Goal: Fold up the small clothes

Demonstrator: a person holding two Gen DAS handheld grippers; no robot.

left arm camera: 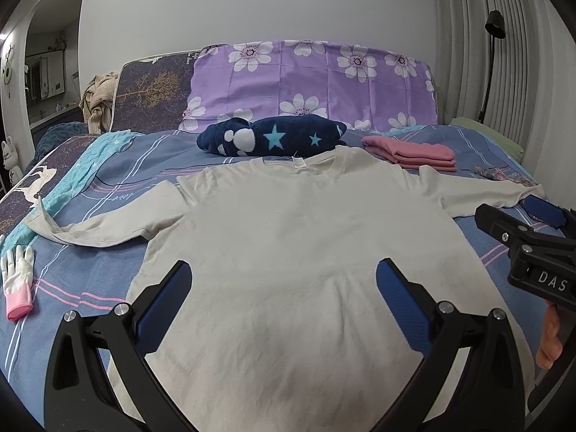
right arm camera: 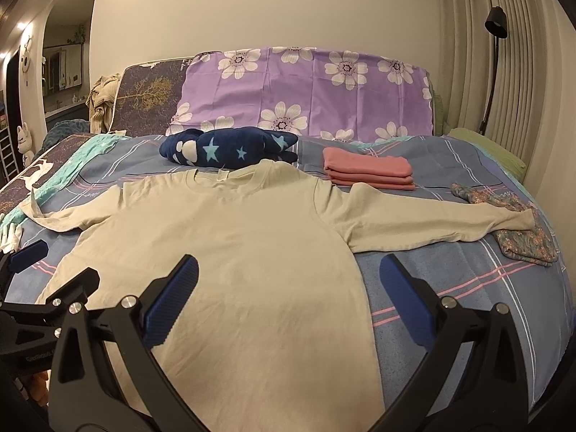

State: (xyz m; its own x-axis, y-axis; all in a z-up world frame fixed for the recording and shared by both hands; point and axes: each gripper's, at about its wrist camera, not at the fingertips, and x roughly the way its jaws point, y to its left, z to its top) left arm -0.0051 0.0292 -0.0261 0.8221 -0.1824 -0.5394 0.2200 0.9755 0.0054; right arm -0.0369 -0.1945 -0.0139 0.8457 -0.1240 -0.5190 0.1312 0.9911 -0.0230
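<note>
A pale beige long-sleeved shirt [left arm camera: 288, 237] [right arm camera: 223, 244] lies flat on the bed, collar away from me, both sleeves spread out sideways. My left gripper [left arm camera: 284, 280] hovers open above the shirt's lower body, nothing between its blue pads. My right gripper [right arm camera: 288, 277] is open too, straddling the shirt's right side edge, one finger over the cloth and one over the bedsheet. In the left wrist view the right gripper [left arm camera: 518, 223] shows at the right edge near the sleeve end. The left gripper [right arm camera: 36, 270] appears at the left edge of the right wrist view.
A folded pink garment [left arm camera: 410, 154] [right arm camera: 367, 172] and a navy star-patterned bundle [left arm camera: 273, 136] [right arm camera: 230, 147] lie beyond the collar. A floral cloth [right arm camera: 522, 226] sits under the right cuff. A white and pink glove [left arm camera: 16, 280] lies at the left. Purple flowered pillow [left arm camera: 309, 82] behind.
</note>
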